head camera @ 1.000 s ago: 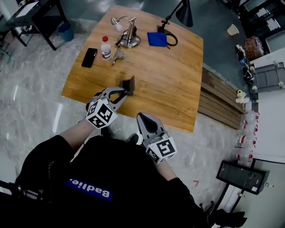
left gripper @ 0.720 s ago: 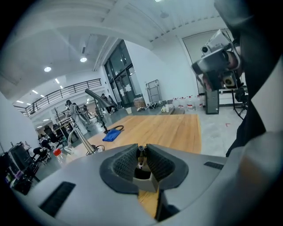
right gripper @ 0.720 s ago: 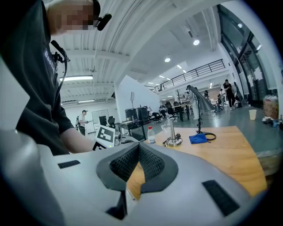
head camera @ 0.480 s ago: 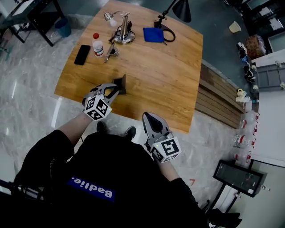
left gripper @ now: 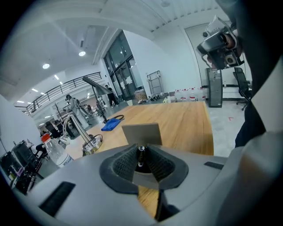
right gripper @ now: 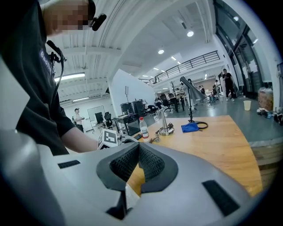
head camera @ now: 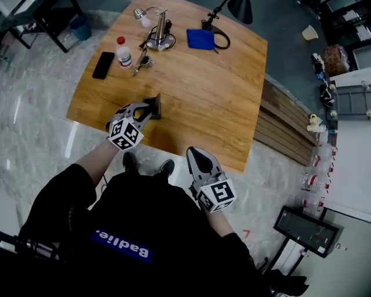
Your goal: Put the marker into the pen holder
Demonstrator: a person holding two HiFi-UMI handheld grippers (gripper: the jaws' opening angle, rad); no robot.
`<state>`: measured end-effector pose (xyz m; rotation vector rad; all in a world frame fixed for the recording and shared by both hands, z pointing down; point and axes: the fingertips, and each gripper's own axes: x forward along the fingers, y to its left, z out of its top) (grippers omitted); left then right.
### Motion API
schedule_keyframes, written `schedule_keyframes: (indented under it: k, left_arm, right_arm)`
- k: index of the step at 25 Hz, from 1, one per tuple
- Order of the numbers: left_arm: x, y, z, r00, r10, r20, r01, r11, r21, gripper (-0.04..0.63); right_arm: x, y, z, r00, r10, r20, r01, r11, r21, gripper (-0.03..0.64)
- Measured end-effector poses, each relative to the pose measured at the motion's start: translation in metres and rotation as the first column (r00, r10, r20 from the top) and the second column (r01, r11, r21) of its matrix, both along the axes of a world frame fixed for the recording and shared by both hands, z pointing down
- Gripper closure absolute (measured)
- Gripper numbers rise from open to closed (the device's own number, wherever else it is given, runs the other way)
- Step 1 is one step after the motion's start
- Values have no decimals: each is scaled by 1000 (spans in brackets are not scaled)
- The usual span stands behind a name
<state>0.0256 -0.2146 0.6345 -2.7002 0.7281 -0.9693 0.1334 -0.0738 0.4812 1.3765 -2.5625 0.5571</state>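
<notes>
The pen holder (head camera: 153, 105) is a small dark box standing near the wooden table's (head camera: 220, 110) front edge; in the left gripper view it is a grey upright panel (left gripper: 142, 133) just beyond the jaws. My left gripper (head camera: 142, 111) is right beside the holder, on its near left. It is shut on a thin dark marker (left gripper: 140, 158), which points end-on towards the holder between the left gripper's (left gripper: 141, 149) pads. My right gripper (head camera: 195, 154) hangs off the table's front edge, shut and holding nothing; its jaws (right gripper: 138, 152) meet with nothing between them.
At the table's far left are a black phone (head camera: 103, 64), a red-capped bottle (head camera: 123, 52), a small metal object (head camera: 141, 61) and a chrome lamp base (head camera: 157, 36). A blue cloth (head camera: 200, 38) and a black lamp (head camera: 237, 8) sit at the back. A wooden bench (head camera: 284, 125) stands to the right.
The head view has shifted, so the table sits further left and higher in the picture. My left gripper stays next to the pen holder. The right gripper has barely moved.
</notes>
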Motion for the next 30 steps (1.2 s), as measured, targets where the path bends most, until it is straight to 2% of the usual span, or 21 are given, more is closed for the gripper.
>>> schedule_keyframes:
  k: [4,16,30]
  left_arm:
    - [-1,-3,11,1000,-18,8,19,999,-43,528]
    - [-4,-4,19,1000,-11,9,12,993,-115,526]
    - [1,21,-3,999,16,-40,-21,994,-111,526]
  right_arm:
    - [-2,1,5,1000,-7,4,7,999,-38,611]
    - [-7,0,9,1000,-19,-7,19,998,-57,611]
    - [-15,-3,5,999,-35,0,35,999,-36,611]
